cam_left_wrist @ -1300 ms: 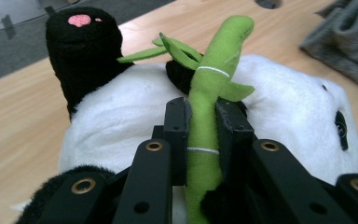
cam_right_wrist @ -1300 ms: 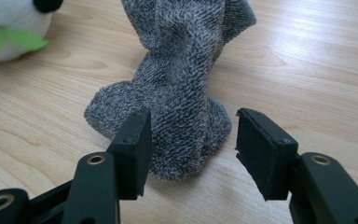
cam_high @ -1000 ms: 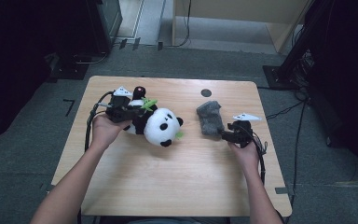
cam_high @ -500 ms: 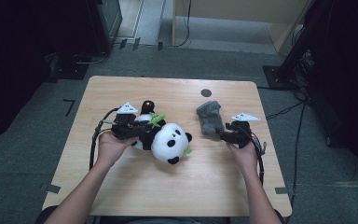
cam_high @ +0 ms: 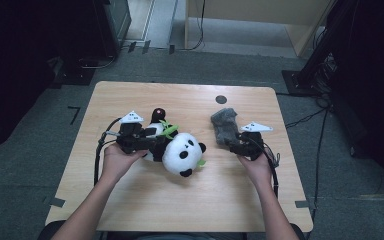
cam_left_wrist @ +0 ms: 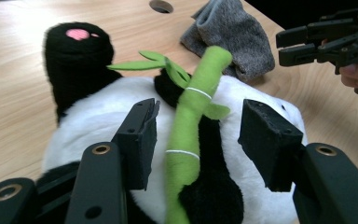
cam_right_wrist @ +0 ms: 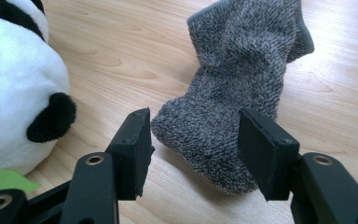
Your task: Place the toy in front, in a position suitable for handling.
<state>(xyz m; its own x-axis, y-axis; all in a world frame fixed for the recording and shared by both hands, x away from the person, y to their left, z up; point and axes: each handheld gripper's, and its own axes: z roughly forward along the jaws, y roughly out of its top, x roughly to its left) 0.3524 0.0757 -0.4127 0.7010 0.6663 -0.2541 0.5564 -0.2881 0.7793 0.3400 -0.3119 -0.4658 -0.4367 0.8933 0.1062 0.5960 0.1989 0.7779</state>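
Observation:
A black-and-white plush panda lies on the wooden table, with a green felt bamboo stalk across its belly. My left gripper is at the panda's body. Its jaws have just been opening and now stand apart on either side of the bamboo and belly, the pads off the plush. A grey sock lies to the right. My right gripper is open, with the sock's near end between its pads, not squeezed.
A round hole is cut in the tabletop behind the sock. The panda's head lies close to the left of my right gripper. My right gripper shows beyond the sock. Dark floor surrounds the table.
My left hand brought the panda to the right and nearer to the person, then its jaws opened off the plush. The right gripper and the sock stayed where they were.

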